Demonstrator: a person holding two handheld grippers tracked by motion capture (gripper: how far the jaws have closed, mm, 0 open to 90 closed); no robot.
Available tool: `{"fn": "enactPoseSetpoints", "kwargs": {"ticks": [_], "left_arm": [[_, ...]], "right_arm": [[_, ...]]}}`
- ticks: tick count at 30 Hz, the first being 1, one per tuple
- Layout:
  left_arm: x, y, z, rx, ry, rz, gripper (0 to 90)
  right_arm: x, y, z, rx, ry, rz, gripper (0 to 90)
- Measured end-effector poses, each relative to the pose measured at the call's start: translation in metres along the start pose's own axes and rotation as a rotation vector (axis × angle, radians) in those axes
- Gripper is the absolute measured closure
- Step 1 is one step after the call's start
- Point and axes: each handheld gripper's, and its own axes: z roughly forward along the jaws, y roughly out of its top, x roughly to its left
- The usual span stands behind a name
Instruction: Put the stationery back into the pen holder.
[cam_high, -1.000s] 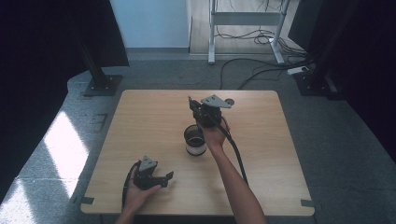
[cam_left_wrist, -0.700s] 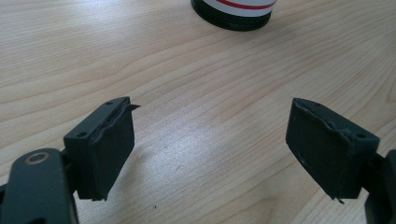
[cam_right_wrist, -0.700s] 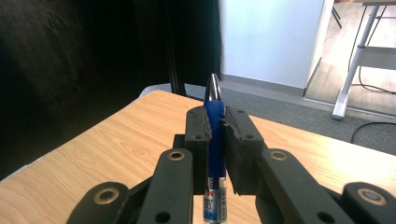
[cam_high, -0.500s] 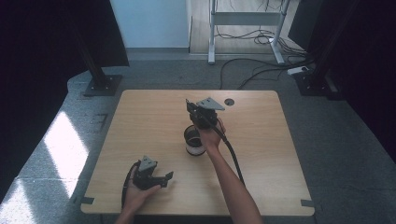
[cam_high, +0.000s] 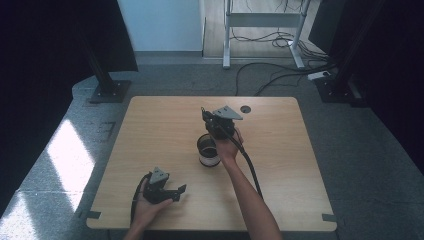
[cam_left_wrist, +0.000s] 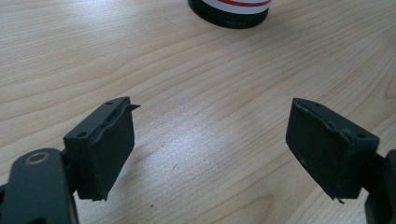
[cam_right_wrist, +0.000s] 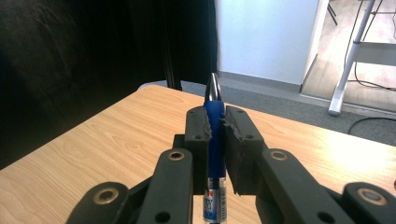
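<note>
A blue pen (cam_right_wrist: 214, 116) with a silver-black tip stands upright between the pads of my right gripper (cam_right_wrist: 215, 126), which is shut on it. From the high view, the right gripper (cam_high: 209, 120) hovers over the middle of the wooden table (cam_high: 280, 200), just behind a dark cup with a white band (cam_high: 208, 150). My left gripper (cam_high: 179, 192) rests near the front left edge, pointing right. Its jaws (cam_left_wrist: 210, 140) stand wide apart over bare wood with nothing between them. The cup's base (cam_left_wrist: 231, 11) lies ahead of them.
A small round cable hole (cam_high: 245, 108) sits near the table's far edge. The right gripper's black cable (cam_high: 250, 167) trails along the forearm. Beyond the table are a dark stand base (cam_high: 110, 91), a metal frame (cam_high: 260, 20) and floor cables (cam_high: 280, 75).
The right gripper with the pen has edged slightly left above the cup. The left gripper has stayed in place.
</note>
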Motion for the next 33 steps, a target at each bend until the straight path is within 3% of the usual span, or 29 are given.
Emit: {"fn": "enactPoseSetpoints", "kwargs": {"ticks": [13, 24, 28, 33], "left_arm": [[0.0, -0.001, 0.002, 0.011, 0.001, 0.002, 15.9], [-0.001, -0.002, 0.004, 0.019, -0.004, 0.007, 15.9], [-0.002, -0.002, 0.005, 0.025, -0.006, 0.01, 15.9], [-0.004, -0.003, 0.007, 0.031, -0.011, 0.015, 15.9]], "right_arm": [[0.002, -0.017, 0.002, 0.025, 0.002, 0.006, 78.1], [0.004, -0.034, -0.005, 0.051, 0.011, -0.015, 77.9], [0.006, -0.041, -0.005, 0.069, 0.012, -0.045, 77.8], [0.006, -0.049, -0.007, 0.078, 0.012, -0.041, 77.8]]}}
